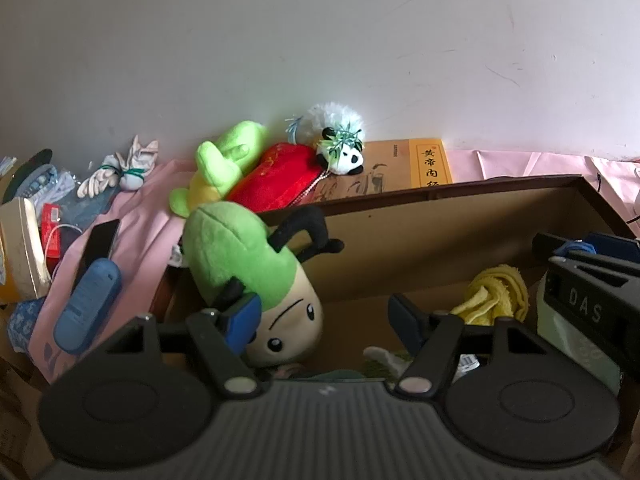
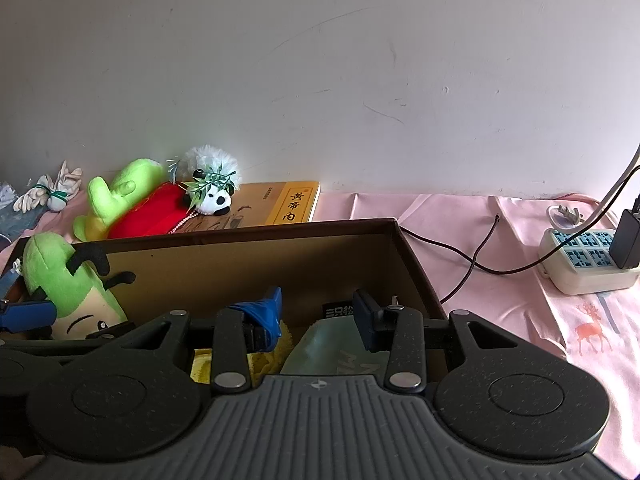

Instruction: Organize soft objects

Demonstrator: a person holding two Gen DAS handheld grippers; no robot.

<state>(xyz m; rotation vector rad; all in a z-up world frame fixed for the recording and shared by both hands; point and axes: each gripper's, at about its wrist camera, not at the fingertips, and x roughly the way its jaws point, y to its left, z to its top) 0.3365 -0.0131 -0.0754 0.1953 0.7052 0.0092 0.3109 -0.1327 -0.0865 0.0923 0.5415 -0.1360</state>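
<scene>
Two grippers over box [image 1: 460, 216], left gripper [image 1: 324, 320] jaws released beside plush [image 1: 248, 264], right gripper [image 2: 320, 318] jaws released

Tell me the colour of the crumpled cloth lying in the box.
Yellow. The cloth shows best in the left wrist view, near the box back wall.
</scene>
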